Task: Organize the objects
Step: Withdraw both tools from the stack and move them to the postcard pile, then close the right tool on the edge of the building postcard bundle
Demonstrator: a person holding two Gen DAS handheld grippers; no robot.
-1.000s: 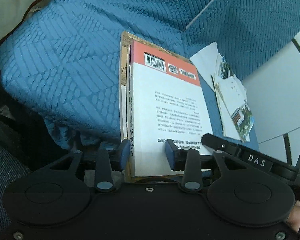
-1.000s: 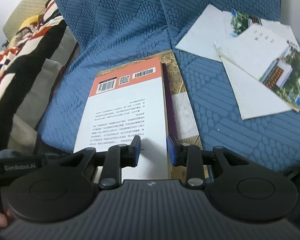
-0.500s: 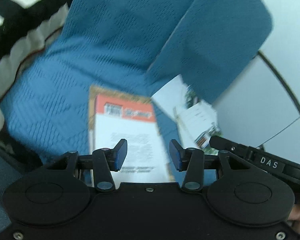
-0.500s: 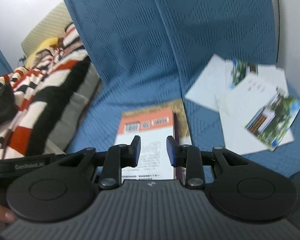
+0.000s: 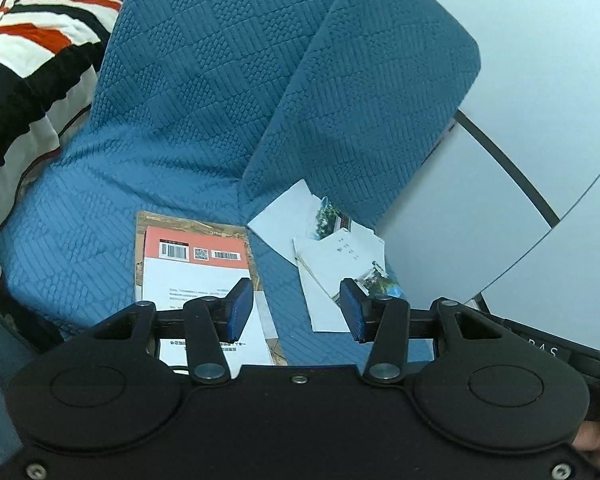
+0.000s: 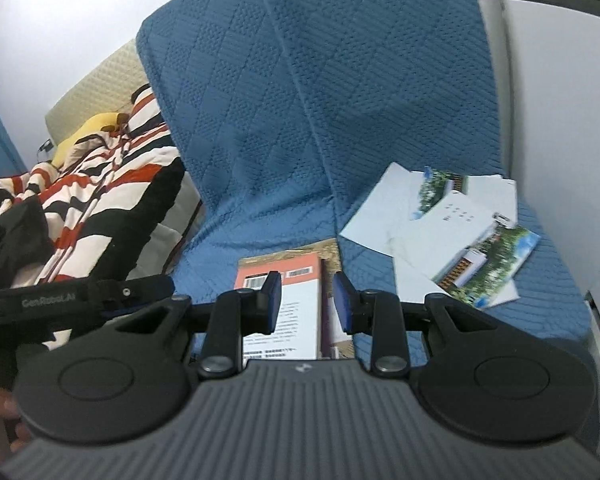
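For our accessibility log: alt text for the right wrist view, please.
The right gripper, jaws apart and holding nothing, hangs above a book lying back cover up on a blue sofa. Loose leaflets lie right of the book, a striped blanket to the left.

blue sofa cover (image 5: 204, 92), quilted in squares of diamond and stripe texture. the book (image 5: 196, 276) has a white back cover with an orange-red top band and black barcodes. white leaflets (image 6: 456, 236) carry green-and-blue photos. the blanket (image 6: 100, 184) is striped red, white and black.
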